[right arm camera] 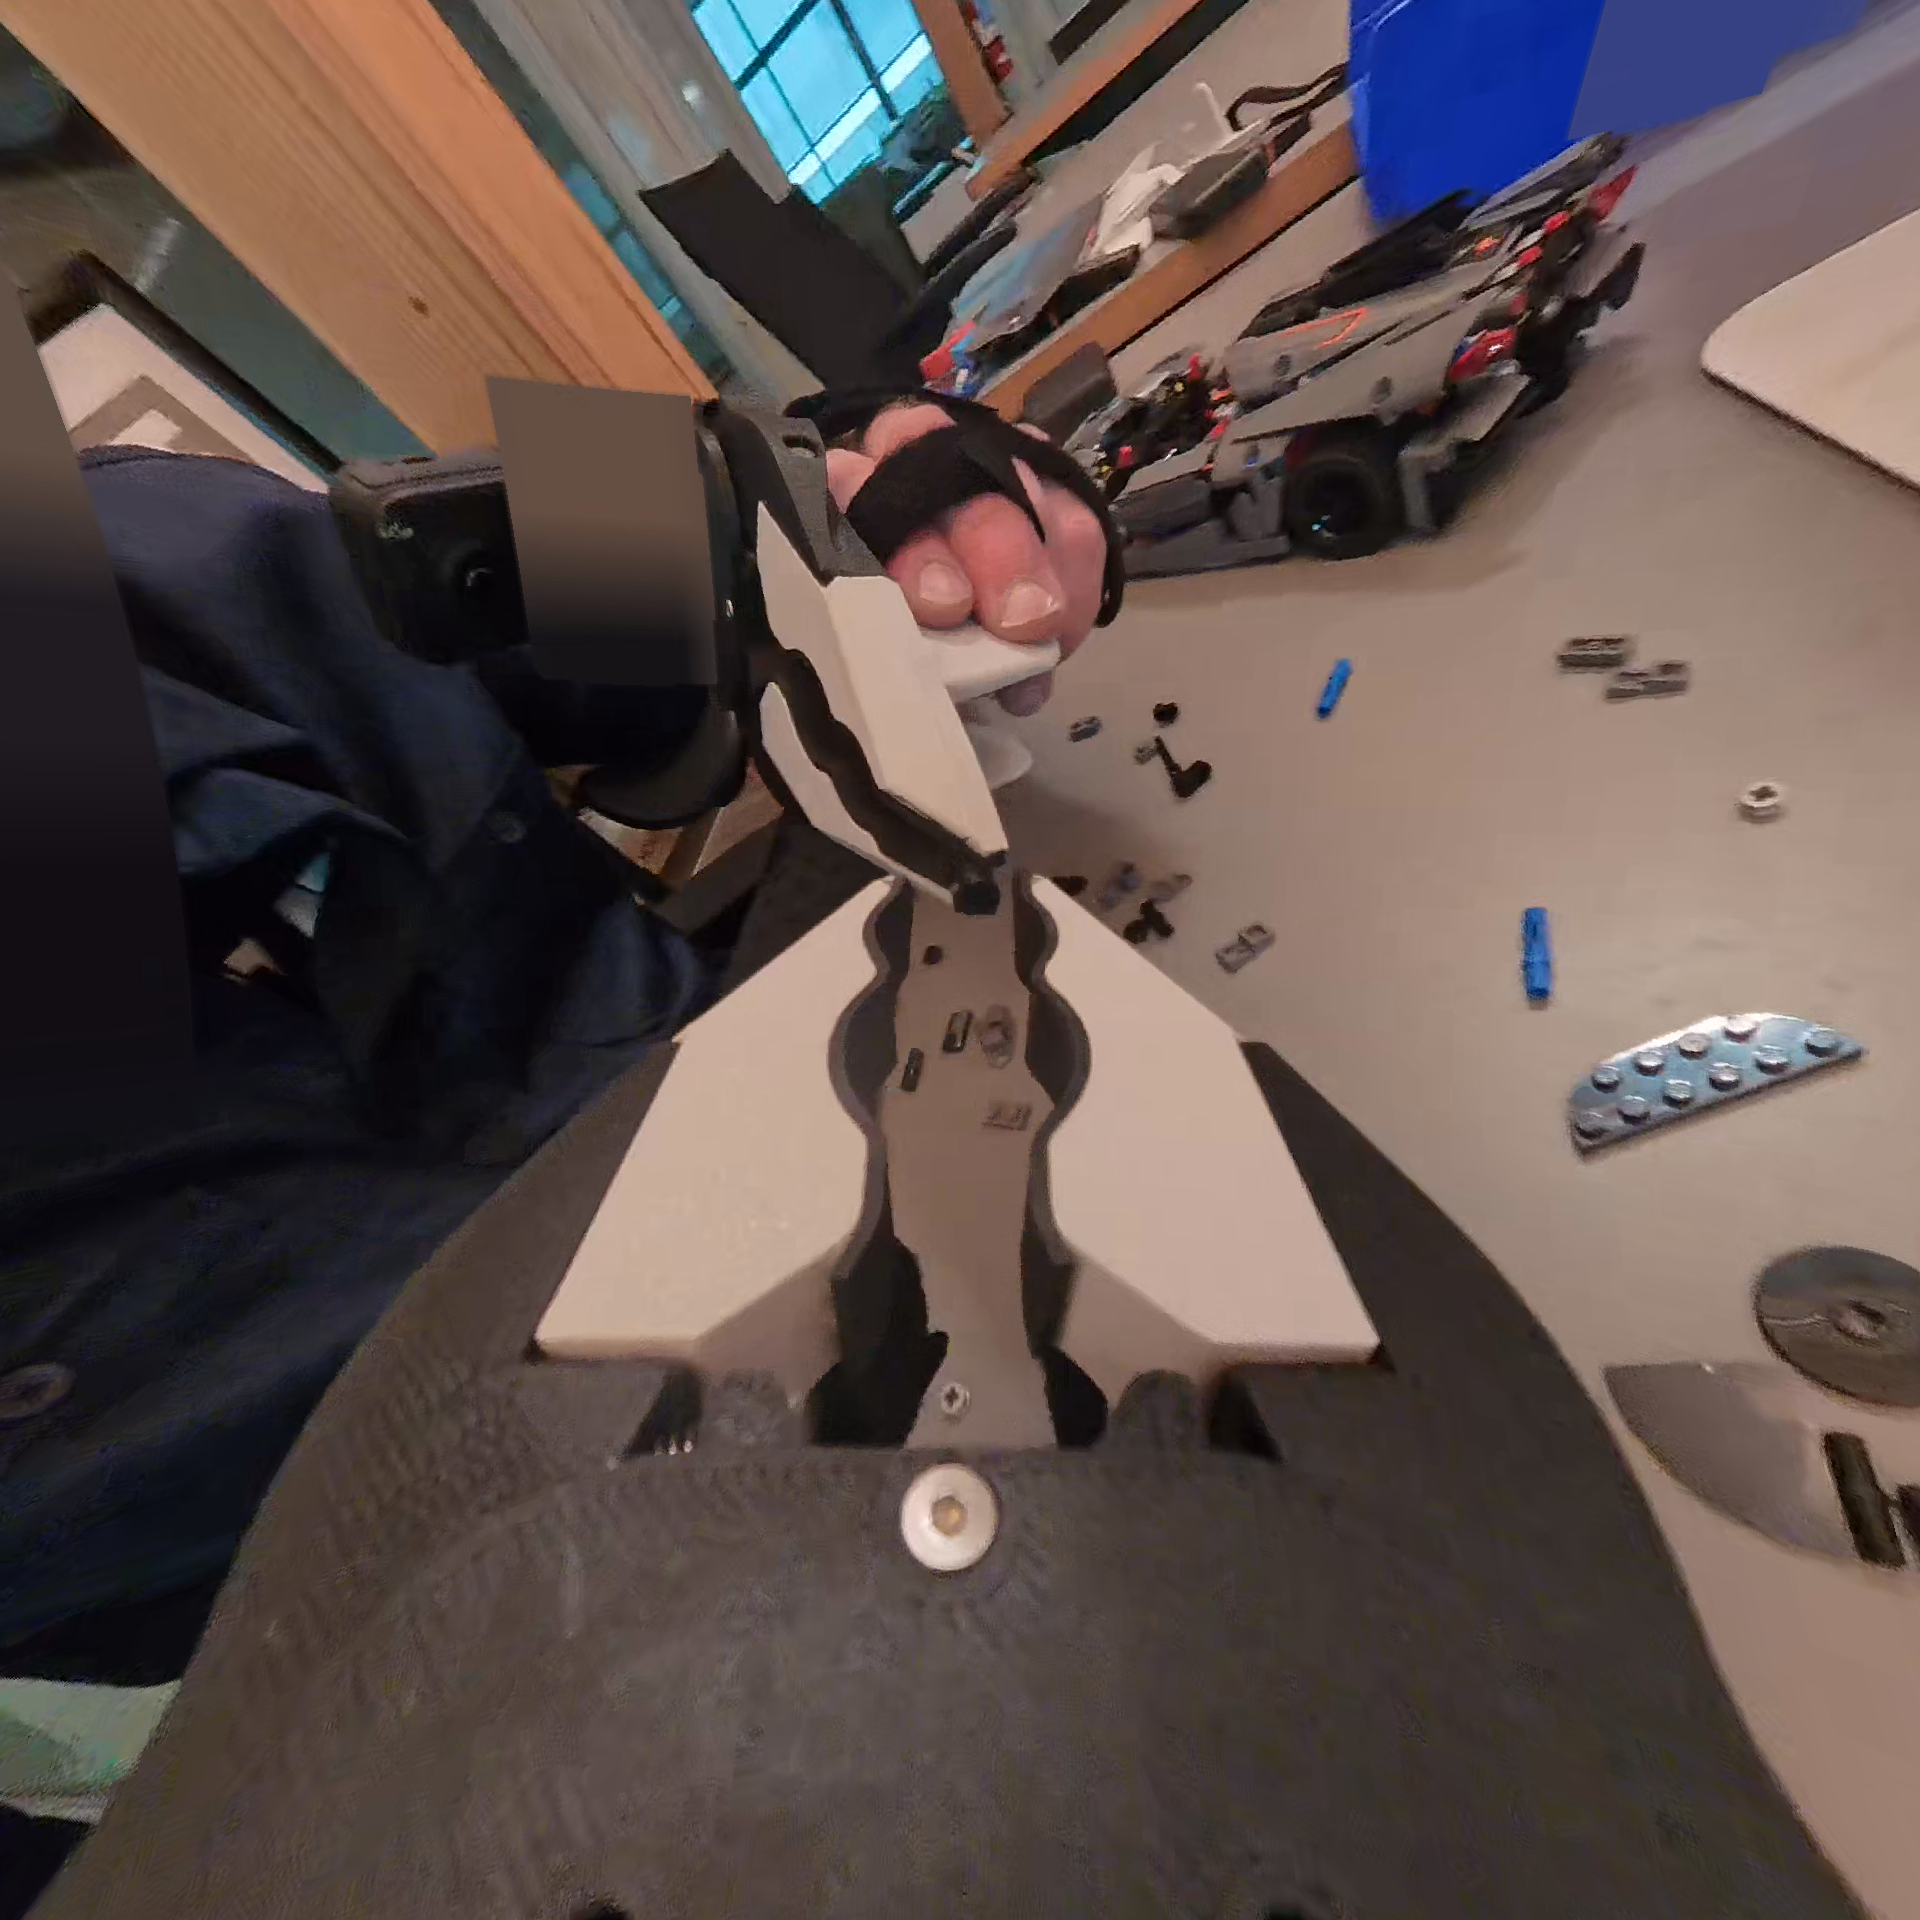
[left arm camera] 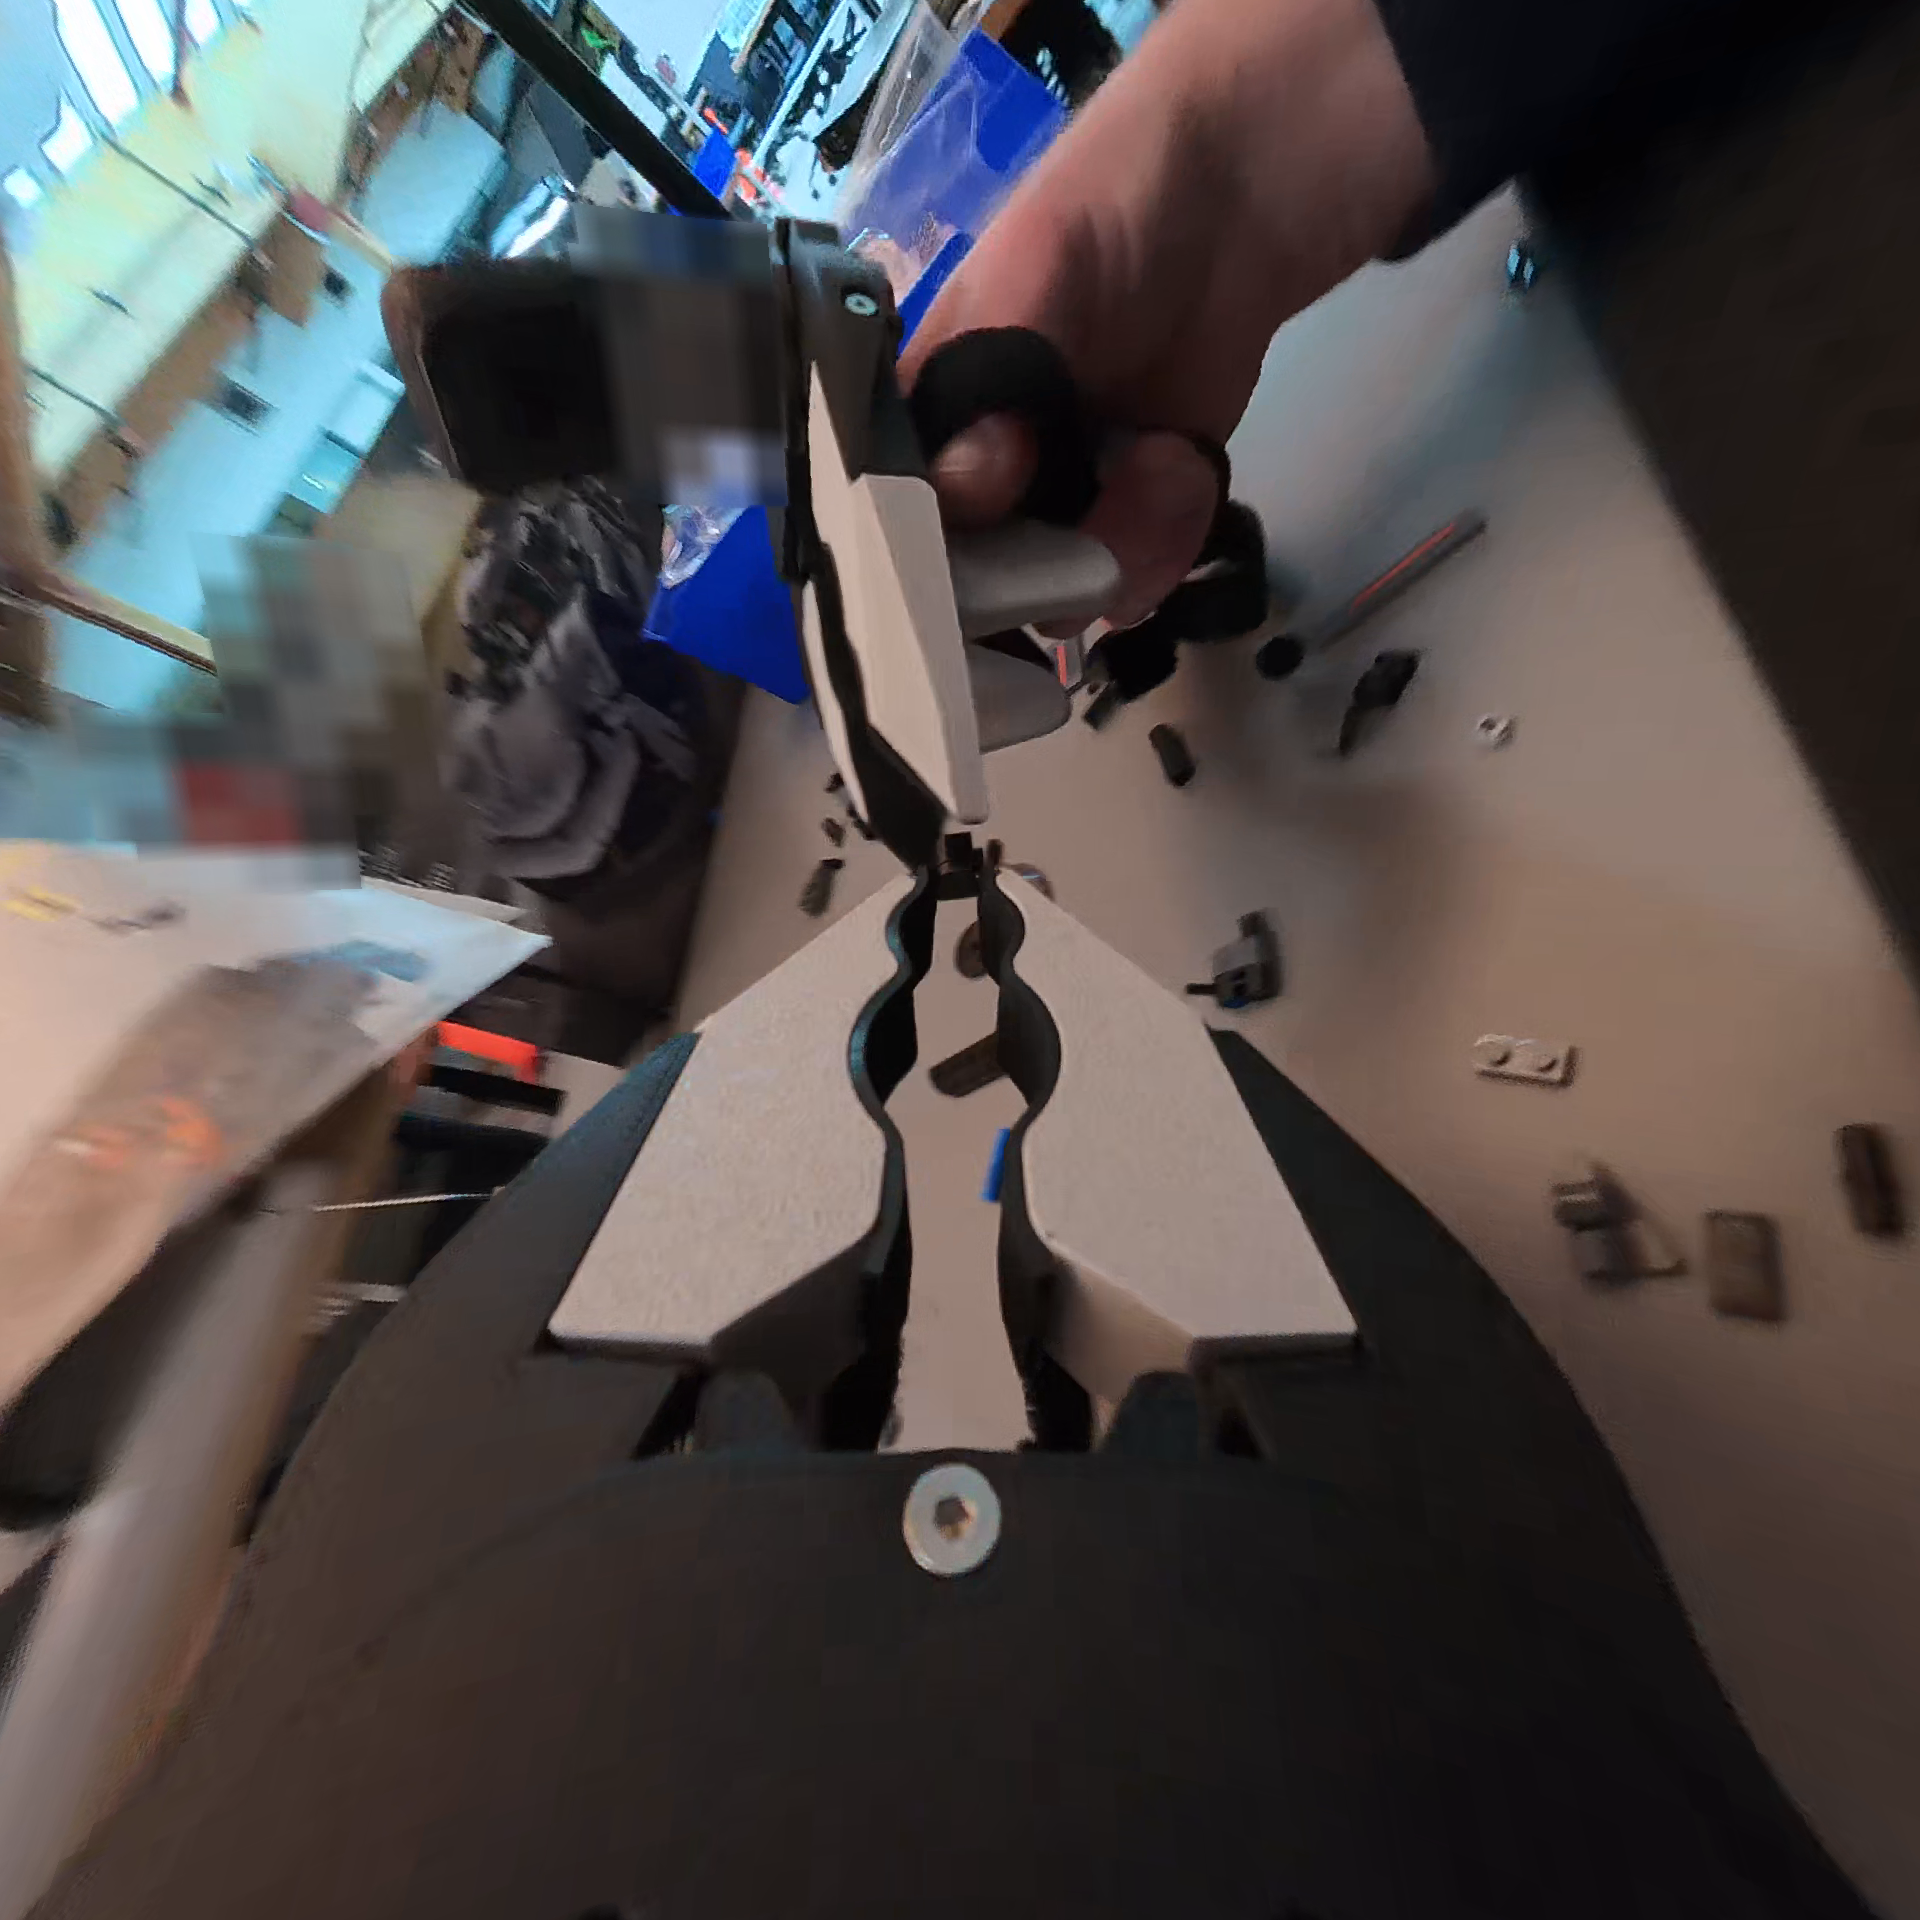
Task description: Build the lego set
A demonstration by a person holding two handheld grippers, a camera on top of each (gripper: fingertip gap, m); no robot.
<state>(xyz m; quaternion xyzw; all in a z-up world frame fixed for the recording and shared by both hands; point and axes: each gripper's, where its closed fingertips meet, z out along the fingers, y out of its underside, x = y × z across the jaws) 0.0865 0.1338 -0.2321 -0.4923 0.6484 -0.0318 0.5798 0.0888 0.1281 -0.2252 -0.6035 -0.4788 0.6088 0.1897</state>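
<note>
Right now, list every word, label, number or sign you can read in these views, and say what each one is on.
No text here is readable enough to quote.
Booklet: print blurred, unreadable.
Grey plate: dark characters cut off at the frame edge, unreadable.
Small black piece between the left gripper fingers: no marking visible.

Left gripper (left arm camera: pixel 958 878) and right gripper (right arm camera: pixel 961 888) tip to tip (both pinched nearly closed), raised, hand-held
</note>
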